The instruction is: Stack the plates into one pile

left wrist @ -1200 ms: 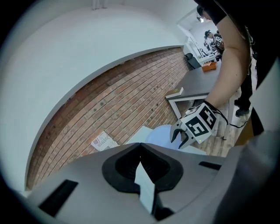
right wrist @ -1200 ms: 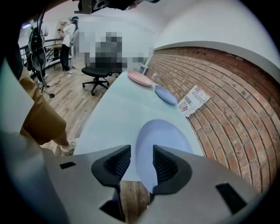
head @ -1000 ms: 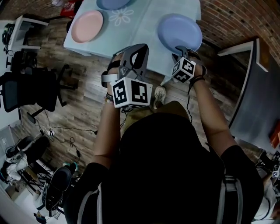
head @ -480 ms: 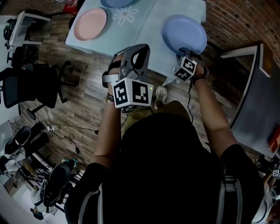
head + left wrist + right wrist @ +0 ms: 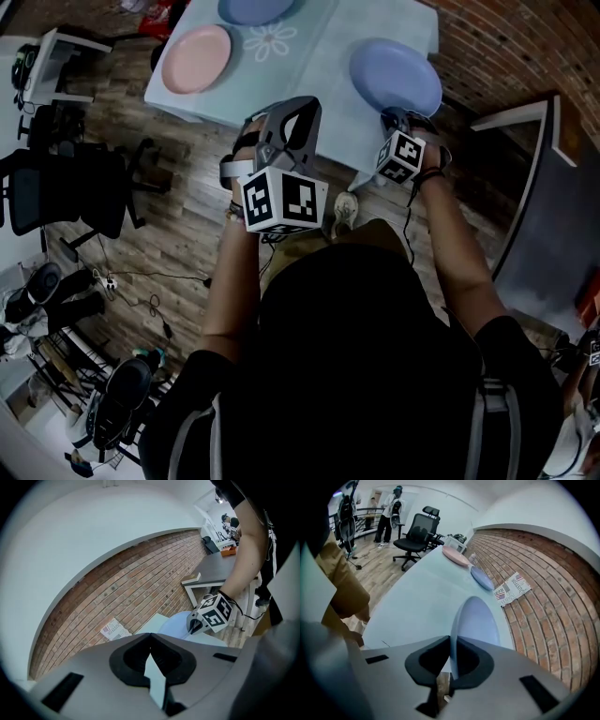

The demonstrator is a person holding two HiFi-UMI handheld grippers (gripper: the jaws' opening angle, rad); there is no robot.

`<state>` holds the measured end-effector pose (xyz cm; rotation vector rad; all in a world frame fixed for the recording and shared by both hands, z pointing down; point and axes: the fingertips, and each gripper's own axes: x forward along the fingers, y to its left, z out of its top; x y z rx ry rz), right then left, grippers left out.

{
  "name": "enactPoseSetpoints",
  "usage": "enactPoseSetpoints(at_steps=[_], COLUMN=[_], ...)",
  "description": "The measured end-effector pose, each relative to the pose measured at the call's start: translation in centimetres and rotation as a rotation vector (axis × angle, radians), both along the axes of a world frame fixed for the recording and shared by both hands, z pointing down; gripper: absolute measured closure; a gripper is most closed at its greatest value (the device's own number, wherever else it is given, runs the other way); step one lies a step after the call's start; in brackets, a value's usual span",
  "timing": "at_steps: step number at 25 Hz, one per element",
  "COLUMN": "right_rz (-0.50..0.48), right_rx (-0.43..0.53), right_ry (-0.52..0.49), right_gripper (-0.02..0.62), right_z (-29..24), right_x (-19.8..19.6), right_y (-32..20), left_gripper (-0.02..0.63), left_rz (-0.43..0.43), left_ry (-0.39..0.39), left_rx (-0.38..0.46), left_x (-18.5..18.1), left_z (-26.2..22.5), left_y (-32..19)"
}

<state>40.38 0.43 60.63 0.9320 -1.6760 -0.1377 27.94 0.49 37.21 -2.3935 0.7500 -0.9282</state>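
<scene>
Pinching the near rim of the blue plate [image 5: 396,75], my right gripper [image 5: 392,114] has just closed on it at the tabletop's [image 5: 319,66] right side. My left gripper [image 5: 150,634] hovers pressed together, empty.

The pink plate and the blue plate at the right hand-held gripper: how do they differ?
The pink plate lies on the left side of the table; the blue plate sits near its right edge. The right hand-held gripper, whose jaws have just been closing, pinches the blue plate's rim; nothing touches the pink plate. Both are round and on the table.
</scene>
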Motion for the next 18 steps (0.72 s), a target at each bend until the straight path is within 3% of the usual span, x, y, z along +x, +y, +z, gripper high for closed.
enactPoseSetpoints(at_steps=[6, 18], right_rz=[-0.076, -0.121], right_rx=[0.101, 0.349], right_ry=[0.071, 0.073], right_gripper=[0.548, 0.548], right_z=[-6.6, -22.8], right_x=[0.2, -0.7], right_y=[1.8, 5.9], left_gripper=[0.583, 0.583], left_rz=[0.02, 0.053], left_ry=[0.015, 0.029], left_rx=[0.026, 0.068], left_x=[0.2, 0.8], left_z=[-1.3, -3.3], left_y=[0.7, 1.8])
